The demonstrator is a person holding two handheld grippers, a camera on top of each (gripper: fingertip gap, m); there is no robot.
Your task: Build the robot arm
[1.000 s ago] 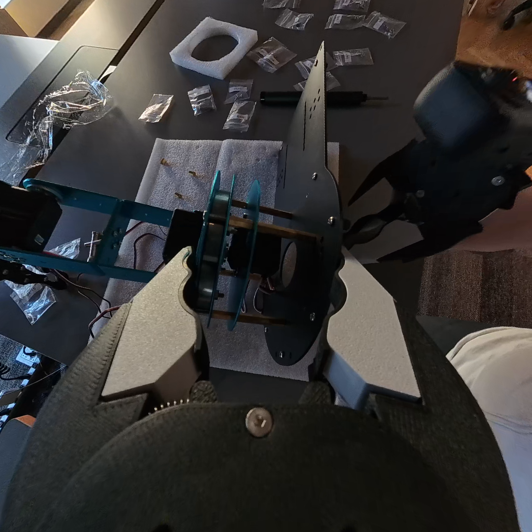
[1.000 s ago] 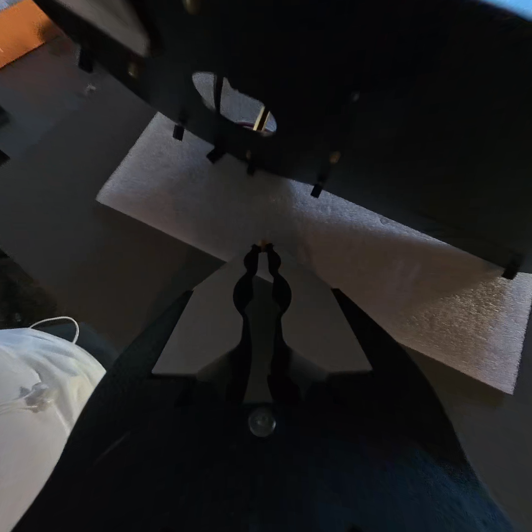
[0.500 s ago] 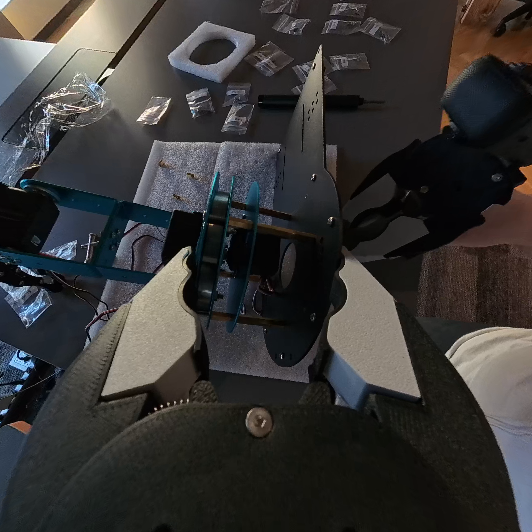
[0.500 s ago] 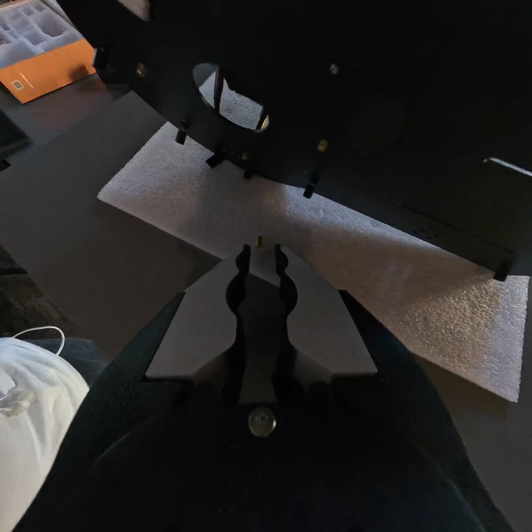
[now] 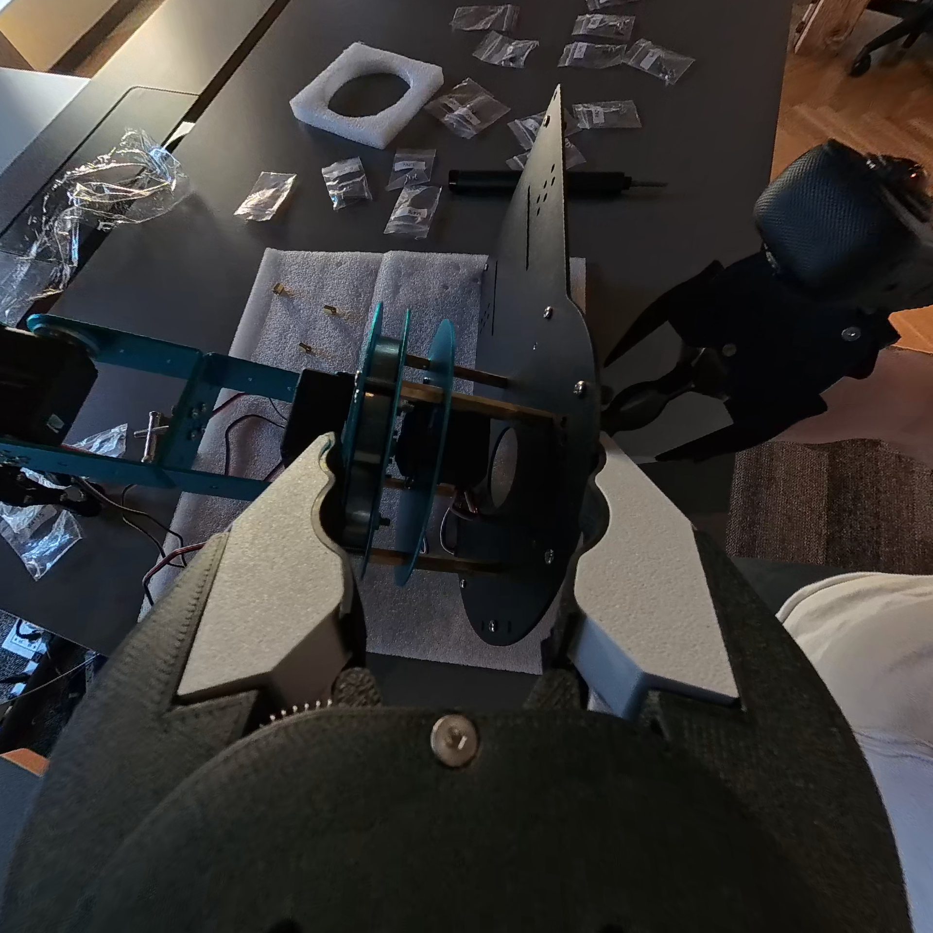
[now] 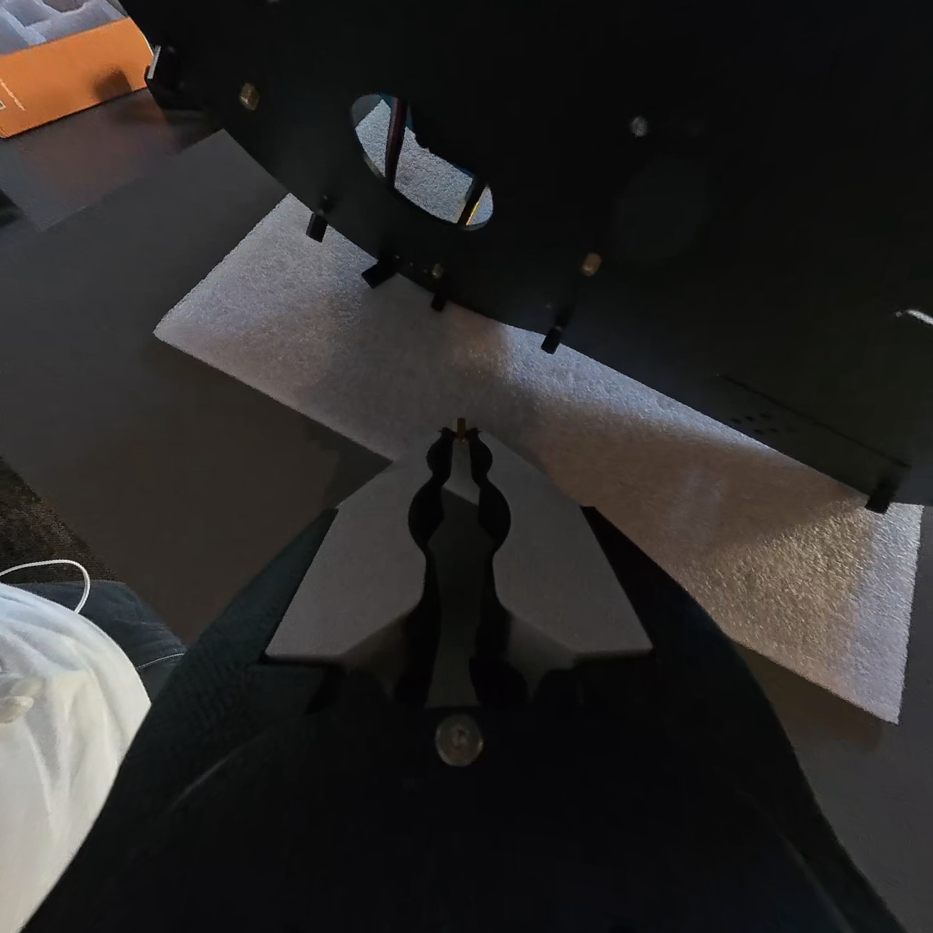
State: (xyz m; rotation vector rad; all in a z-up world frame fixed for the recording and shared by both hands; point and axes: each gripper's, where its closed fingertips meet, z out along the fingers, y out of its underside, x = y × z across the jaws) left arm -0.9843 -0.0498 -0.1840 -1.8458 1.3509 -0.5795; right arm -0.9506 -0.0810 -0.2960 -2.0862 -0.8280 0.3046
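Observation:
My left gripper is shut on a robot-arm assembly. One finger presses the teal discs and the other the black base plate, which stands on edge over the white foam sheet. The teal arm sticks out to the left. My right gripper is shut on a small brass standoff, just below the underside of the black plate. In the left wrist view the right gripper has its tips at the plate's right face. Three brass standoffs lie on the foam.
On the dark table beyond the foam sheet lie a white foam ring, several small plastic bags, a black screwdriver and crumpled plastic wrap. An orange box is at the far left. A person's white clothing is close by. The tips of one gripper are about 12 centimeters away from the tips of the other. About 25 centimeters separates my right fingertips from the black screwdriver.
The right gripper's jaws stood slightly apart half a second ago and are closed on the standoff again. Its view has shifted a little under the plate. The left gripper holds still.

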